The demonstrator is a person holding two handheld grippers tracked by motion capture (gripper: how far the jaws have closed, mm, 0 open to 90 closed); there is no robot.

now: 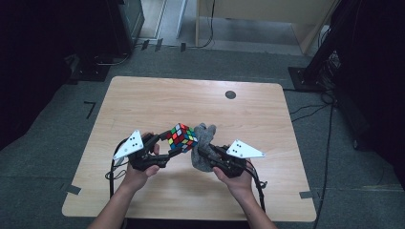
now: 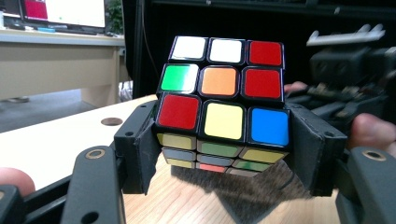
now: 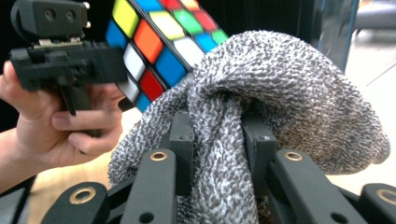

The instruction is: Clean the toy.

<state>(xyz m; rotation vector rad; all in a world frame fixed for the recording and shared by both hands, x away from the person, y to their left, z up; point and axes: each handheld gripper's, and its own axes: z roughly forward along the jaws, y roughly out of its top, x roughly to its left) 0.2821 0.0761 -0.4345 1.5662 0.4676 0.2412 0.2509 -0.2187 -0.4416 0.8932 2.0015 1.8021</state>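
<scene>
A scrambled puzzle cube [image 1: 182, 137] hangs above the middle of the wooden table [image 1: 143, 102], held between the jaws of my left gripper [image 1: 173, 143]. In the left gripper view the cube [image 2: 223, 103] sits squarely between the two black pads [image 2: 137, 149], which press on its sides. My right gripper [image 1: 203, 153] is shut on a bunched grey knitted cloth [image 1: 202, 145]. In the right gripper view the cloth [image 3: 261, 116] bulges over the jaws and touches the cube [image 3: 161, 39] at one side. A hand [image 3: 56, 116] grips the left gripper's handle.
A small dark round hole [image 1: 230, 94] marks the table's far right part. Cables [image 1: 310, 112] lie on the grey floor to the right of the table. A wooden desk [image 2: 51, 60] with monitors stands in the background.
</scene>
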